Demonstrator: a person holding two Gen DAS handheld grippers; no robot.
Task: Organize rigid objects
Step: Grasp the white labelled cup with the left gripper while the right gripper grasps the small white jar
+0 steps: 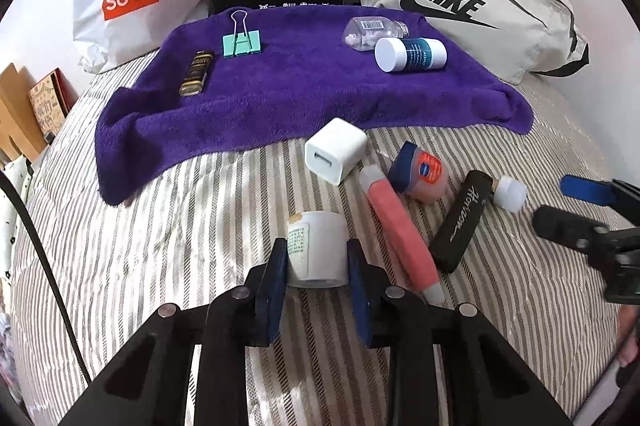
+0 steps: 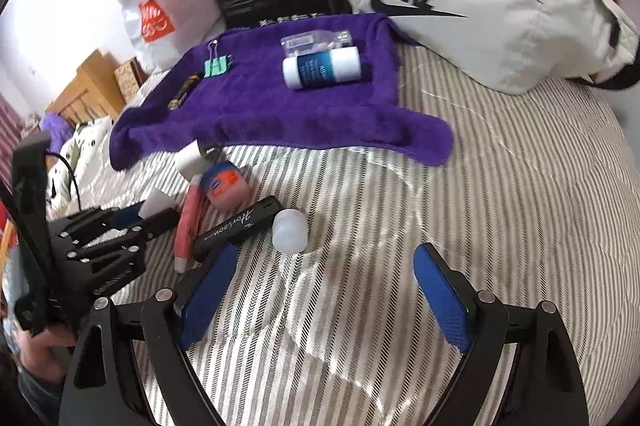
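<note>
1. Roughly a third done by the look of it: four things already laid out on the fuzzy purple towel (image 1: 304, 93) spread over the striped bed (image 1: 168, 234). Namely a dark gold-printed flat tin (image 1: 195, 73), a mint-green binder clip (image 1: 241, 43), a clear plastic pill bottle (image 1: 370, 33) and a white-capped teal-labelled bottle (image 1: 410, 53).
2. Still loose on the bed, just short of the towel edge: white cube USB charger (image 1: 335, 154), small blue-lidded pink jelly jar (image 1: 420, 173), long pink tube (image 1: 400, 238), black "Horizon" case (image 1: 462, 222), little frosted white cap (image 1: 509, 193).
3. Left tool (image 1: 318, 258) closed around a small white jar with a printed label (image 1: 316, 246), pads touching both sides, jar low over the bed.
4. Right tool (image 2: 320, 290) spread wide, holding nothing, near the frosted cap.
5. Probably next: white jar onto the towel, then the other five.
</note>
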